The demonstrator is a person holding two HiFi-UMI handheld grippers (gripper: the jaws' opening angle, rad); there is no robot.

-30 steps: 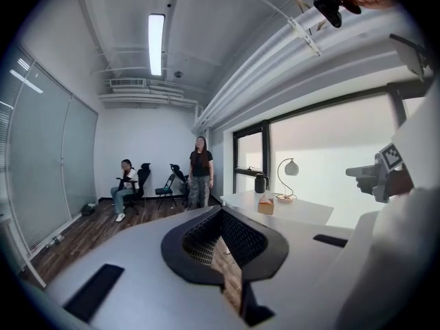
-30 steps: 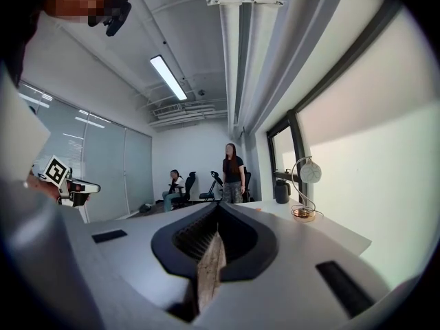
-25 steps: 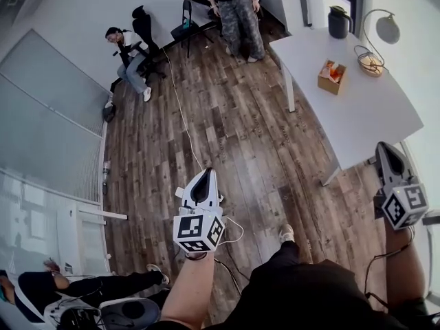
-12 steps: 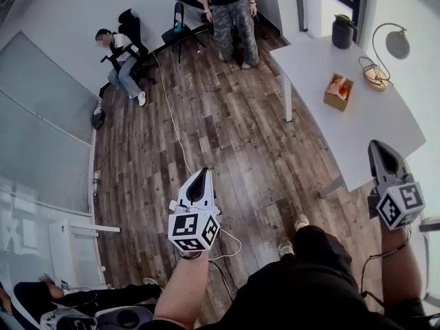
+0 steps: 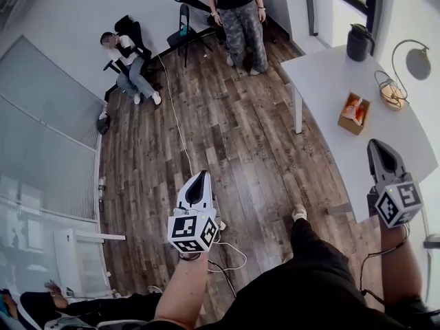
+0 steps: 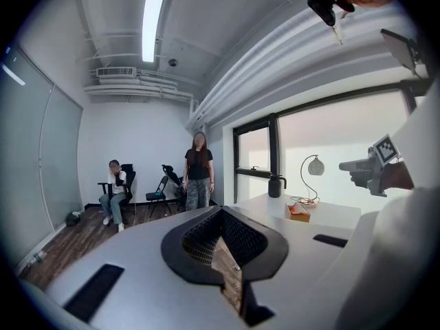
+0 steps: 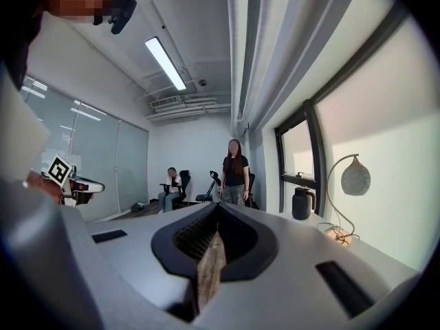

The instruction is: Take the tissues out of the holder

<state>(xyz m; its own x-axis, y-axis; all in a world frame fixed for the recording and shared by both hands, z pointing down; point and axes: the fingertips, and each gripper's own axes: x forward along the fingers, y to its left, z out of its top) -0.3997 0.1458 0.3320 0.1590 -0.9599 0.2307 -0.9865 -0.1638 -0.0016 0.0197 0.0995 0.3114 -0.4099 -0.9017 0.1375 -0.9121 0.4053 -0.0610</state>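
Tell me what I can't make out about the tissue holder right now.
- Tissue holder, head view: too small to see how the tissues sit.
- Left gripper view: only a tiny distant box.
- Right gripper view: holder not seen, likely behind the body of the right gripper.

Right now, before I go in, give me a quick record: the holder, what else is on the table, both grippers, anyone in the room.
tissue holder: on the white table, orange and white contents showing, nothing touching it
also on table: dark jug and lamp, both beyond the holder
left gripper: shut, empty, over the wood floor
right gripper: shut, empty, apart from the holder
people: seated person and standing person, both by the far wall
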